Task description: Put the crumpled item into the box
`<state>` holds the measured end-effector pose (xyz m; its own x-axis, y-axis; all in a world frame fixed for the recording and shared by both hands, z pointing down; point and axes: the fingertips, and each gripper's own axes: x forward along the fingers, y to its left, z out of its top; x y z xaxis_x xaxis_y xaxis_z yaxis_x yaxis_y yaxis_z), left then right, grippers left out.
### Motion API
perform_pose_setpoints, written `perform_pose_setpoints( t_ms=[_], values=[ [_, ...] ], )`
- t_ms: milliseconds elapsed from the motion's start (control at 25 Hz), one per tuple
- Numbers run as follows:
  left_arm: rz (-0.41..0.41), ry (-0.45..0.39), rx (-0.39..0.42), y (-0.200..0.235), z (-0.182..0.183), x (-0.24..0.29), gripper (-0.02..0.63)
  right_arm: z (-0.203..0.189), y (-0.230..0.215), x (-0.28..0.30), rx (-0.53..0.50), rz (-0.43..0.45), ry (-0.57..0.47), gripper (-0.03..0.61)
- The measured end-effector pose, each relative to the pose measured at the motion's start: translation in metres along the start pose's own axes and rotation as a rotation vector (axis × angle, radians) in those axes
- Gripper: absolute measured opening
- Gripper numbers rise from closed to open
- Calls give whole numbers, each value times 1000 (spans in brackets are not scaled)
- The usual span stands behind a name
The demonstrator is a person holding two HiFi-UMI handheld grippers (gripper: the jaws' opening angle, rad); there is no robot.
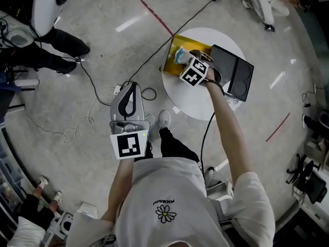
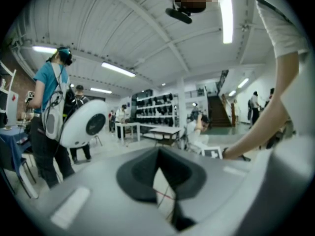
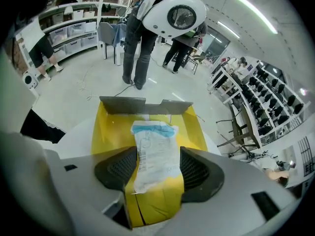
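At the far left of the head view I see a standing person's dark legs on the grey floor, and a thin white cable lies in loops nearby; a dark cable runs from there up toward the table.

Next comes the left gripper, held low in front of my body and well apart from the table; in the left gripper view its two dark pads meet at the tips with nothing between them, so I read this claw as closed and empty (only the floor with a red line shows through the thin slit below the tips).

More to the right stands the round white table; on it is the yellow box, with grey flaps at its far end. The crumpled item, a wrinkled white paper with a blue band at its far end, lies inside this box on the yellow bottom.

The right gripper hangs directly over the box; its jaws stand wide apart, one on each side of the paper, and I do not see the pads pressing it; the paper rests in the box between them.

At the right of the box, also on the table, is a black case, just beside the right gripper.
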<state>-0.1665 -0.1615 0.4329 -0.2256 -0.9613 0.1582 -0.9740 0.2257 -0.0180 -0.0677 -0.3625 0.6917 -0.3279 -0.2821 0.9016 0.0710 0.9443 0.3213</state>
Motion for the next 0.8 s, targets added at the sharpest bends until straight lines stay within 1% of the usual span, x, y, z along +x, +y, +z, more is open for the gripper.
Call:
perform_pose_setpoints(
  t_ms=[160, 240, 320, 440, 520, 560, 640, 680, 800],
  values=[
    [-17, -40, 5, -3, 13, 0, 0, 12, -15, -23, -4, -41, -39, 274],
    [-29, -61, 11, -5, 22, 0, 0, 21, -22, -39, -14, -49, -63, 299],
    [-44, -87, 19, -9, 34, 1, 0, 29, -32, -57, -24, -70, -86, 302],
    [-67, -136, 27, -13, 51, 0, 0, 45, -46, -91, -35, -136, -136, 295],
    [-78, -160, 30, -13, 60, -6, 0, 59, -47, -119, -37, -186, -191, 290],
    [-82, -170, 32, -13, 64, -8, 0, 67, -48, -135, -26, -213, -231, 275],
    [-94, -193, 38, -16, 74, -6, 0, 78, -56, -169, 39, -269, -332, 232],
    [-100, -204, 42, -18, 79, -5, 0, 83, -60, -188, 88, -295, -391, 199],
    [-119, -232, 50, -21, 92, -9, 0, 92, -64, -247, 251, -371, -564, 151]
  ],
)
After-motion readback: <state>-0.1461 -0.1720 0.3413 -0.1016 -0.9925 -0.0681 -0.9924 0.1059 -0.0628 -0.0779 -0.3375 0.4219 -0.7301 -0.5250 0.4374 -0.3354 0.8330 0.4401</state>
